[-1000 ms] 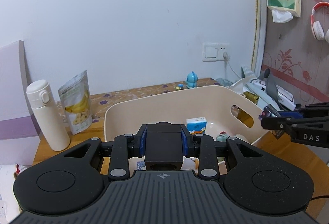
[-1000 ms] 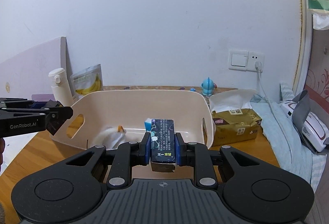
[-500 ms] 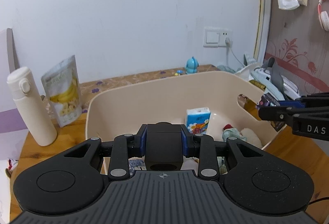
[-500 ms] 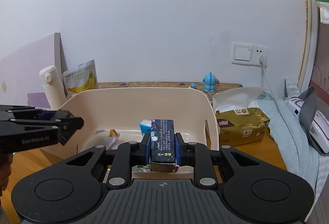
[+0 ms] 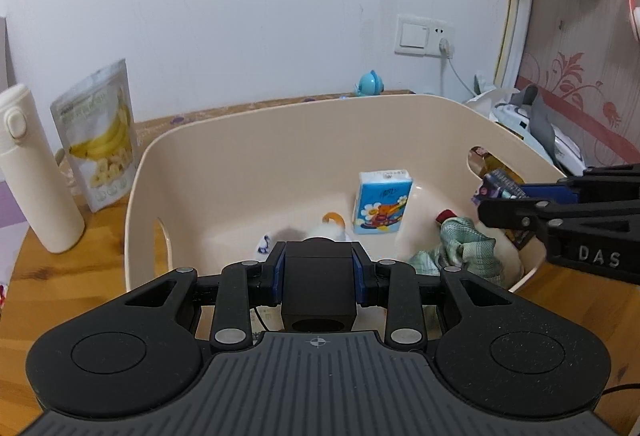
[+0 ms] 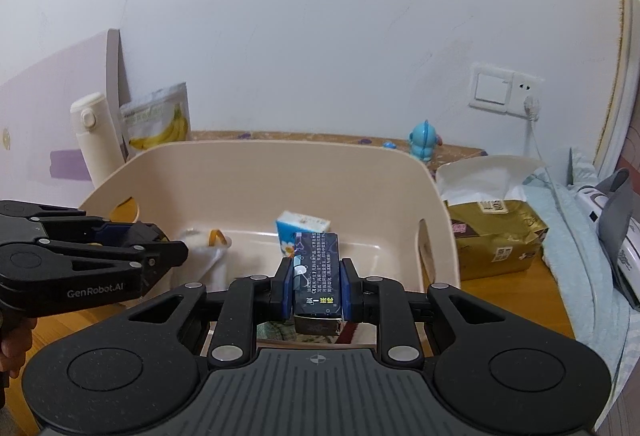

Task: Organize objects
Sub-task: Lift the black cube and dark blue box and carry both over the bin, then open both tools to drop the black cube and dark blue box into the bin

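Left gripper [image 5: 318, 268] clamps a black cube [image 5: 319, 290]; right gripper [image 6: 316, 282] clamps a dark printed carton [image 6: 318, 272]. Both hang over the beige basket [image 5: 280, 123] near edge, at 6 o'clock. Both appear rigid, light, held mid-body. Cube underside and basket floor beneath are hidden.

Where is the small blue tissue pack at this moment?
The small blue tissue pack stands inside the beige basket, against its back wall, with the white cloth to its left and the green checked cloth to its right.
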`<state>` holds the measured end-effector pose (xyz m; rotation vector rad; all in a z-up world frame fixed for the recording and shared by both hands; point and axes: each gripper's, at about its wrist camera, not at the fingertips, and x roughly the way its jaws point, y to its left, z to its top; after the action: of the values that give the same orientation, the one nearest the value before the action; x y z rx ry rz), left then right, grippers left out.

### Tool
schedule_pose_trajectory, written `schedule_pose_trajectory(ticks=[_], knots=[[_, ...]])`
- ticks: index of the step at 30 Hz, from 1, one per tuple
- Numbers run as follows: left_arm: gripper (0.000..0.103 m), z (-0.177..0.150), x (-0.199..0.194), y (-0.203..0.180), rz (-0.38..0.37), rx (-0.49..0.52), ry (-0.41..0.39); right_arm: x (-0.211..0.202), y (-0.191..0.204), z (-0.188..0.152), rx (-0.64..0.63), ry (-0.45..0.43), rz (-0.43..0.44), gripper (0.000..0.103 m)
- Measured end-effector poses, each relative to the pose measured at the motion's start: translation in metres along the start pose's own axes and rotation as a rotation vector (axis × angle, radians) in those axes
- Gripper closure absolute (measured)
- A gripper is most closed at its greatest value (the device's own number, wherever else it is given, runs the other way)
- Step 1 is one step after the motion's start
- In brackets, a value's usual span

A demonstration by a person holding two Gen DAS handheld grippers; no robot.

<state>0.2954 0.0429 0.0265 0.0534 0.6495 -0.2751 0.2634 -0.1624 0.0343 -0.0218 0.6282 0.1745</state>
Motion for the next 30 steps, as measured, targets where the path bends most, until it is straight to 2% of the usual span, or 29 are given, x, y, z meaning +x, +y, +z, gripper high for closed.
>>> schedule_pose_trajectory(ticks=[11,12,16,19,20,22,24,27,30], knots=[[0.07,0.002,0.007,0.005,-0.022,-0.025,0.043,0.016,0.003,-0.003,0.012,0.042,0.003,0.078],[0.069,0.002,0.006,0.005,-0.018,-0.022,0.036,0.016,0.003,-0.003,0.01,0.042,0.001,0.071],[0.043,0.002,0.001,0.004,-0.023,-0.027,0.007,0.015,0.003,-0.004,0.015,0.035,0.006,0.067],[0.032,0.002,-0.004,0.0,-0.026,-0.024,-0.01,0.012,0.003,-0.004,0.022,0.023,0.01,0.06],[0.031,0.002,-0.005,-0.001,-0.022,-0.018,-0.015,0.011,0.003,-0.004,0.024,0.019,0.012,0.057],[0.027,0.003,-0.008,-0.003,-0.019,-0.013,-0.021,0.007,0.002,-0.004,0.033,0.012,0.011,0.043],[0.027,0.003,-0.011,-0.005,-0.013,-0.015,-0.024,0.002,0.0,-0.004,0.041,0.003,0.008,0.041],[0.017,0.003,-0.018,-0.005,0.011,-0.031,-0.049,-0.005,-0.004,-0.005,0.044,-0.003,0.001,0.037],[0.017,0.003,-0.026,-0.003,0.015,-0.056,-0.063,-0.015,-0.009,-0.007,0.05,-0.013,-0.013,0.032]])
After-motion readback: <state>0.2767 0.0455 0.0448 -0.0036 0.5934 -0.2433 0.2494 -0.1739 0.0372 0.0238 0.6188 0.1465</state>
